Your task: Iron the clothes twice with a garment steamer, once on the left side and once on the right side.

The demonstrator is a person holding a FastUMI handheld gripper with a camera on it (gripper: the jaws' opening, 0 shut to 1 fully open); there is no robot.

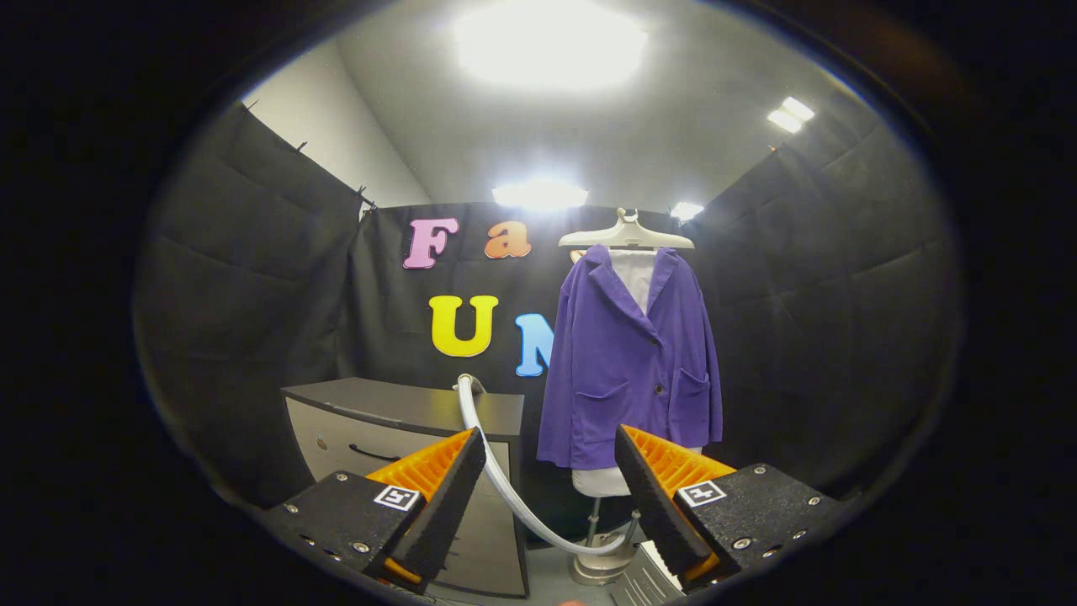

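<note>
Purple cloth jacket (631, 362) hangs buttoned on a pale plastic hanger (627, 236) over a white dress form, well beyond the fingers and a little right of their centre line. The hand-held gripper (547, 488) has its orange-and-black fingers spread wide, with nothing between them. A white ribbed hose (496, 471) runs from the top of the grey drawer cabinet (395, 421) down through the gap ahead of the fingers toward the stand's round metal base (602, 568). A ribbed grey part, possibly the steamer head, lies low beside the right finger; its identity cannot be confirmed.

Judged risks: no steamer is held, so no pass can begin. Reaching down for the head may snag the hose on a finger and drag it. A pull on the hose could rock the stand and shift the jacket. An off-centre pinch may let the head twist.
</note>
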